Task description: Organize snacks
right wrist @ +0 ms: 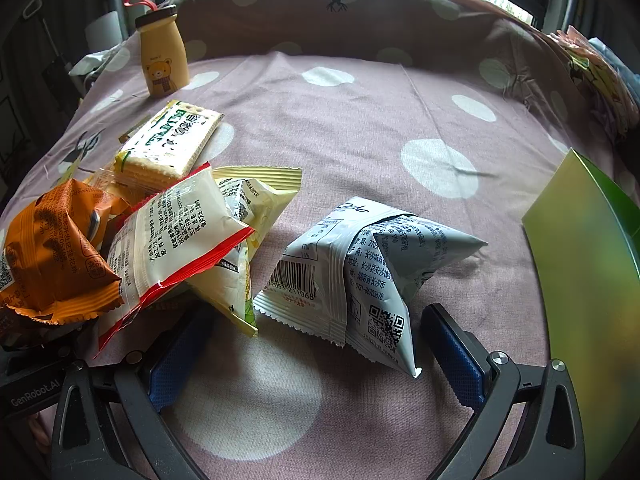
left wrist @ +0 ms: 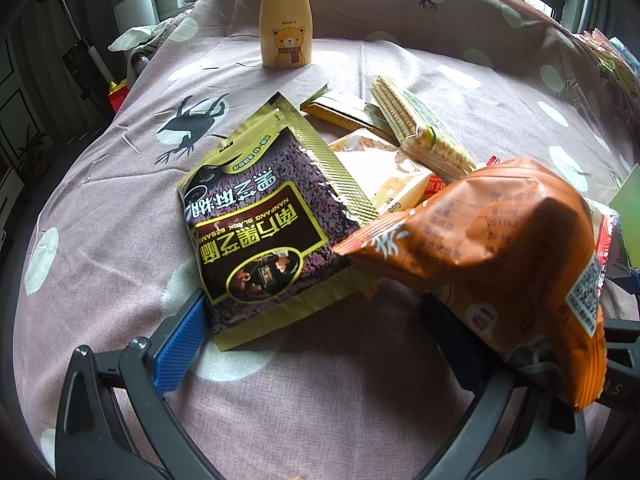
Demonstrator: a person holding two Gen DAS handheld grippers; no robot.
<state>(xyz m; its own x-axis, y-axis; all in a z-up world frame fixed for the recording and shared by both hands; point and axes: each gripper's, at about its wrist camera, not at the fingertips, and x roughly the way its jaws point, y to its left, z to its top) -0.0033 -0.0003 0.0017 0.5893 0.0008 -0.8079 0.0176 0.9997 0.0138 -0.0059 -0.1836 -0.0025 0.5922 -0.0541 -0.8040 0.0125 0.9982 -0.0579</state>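
Observation:
Snack packets lie in a heap on a pink dotted cloth (left wrist: 100,208). My left gripper (left wrist: 316,344) is open; its left pad touches the corner of a black-and-gold sesame packet (left wrist: 256,232). An orange packet (left wrist: 500,248) drapes over its right finger. Behind lie a cracker pack (left wrist: 420,128), a yellow sachet (left wrist: 344,110) and a pale packet (left wrist: 392,176). My right gripper (right wrist: 316,356) is open, with a grey-white packet (right wrist: 360,268) just ahead between its fingers. To its left are a white red-edged packet (right wrist: 176,240), a yellow-white packet (right wrist: 256,208), the orange packet (right wrist: 52,252) and the cracker pack (right wrist: 172,140).
A yellow bear-print bottle (left wrist: 285,20) (right wrist: 162,56) stands at the back left of the cloth. A green box (right wrist: 588,280) rises at the right edge. Folded fabric (right wrist: 600,68) lies at the far right. Bare cloth (right wrist: 380,120) stretches behind the grey-white packet.

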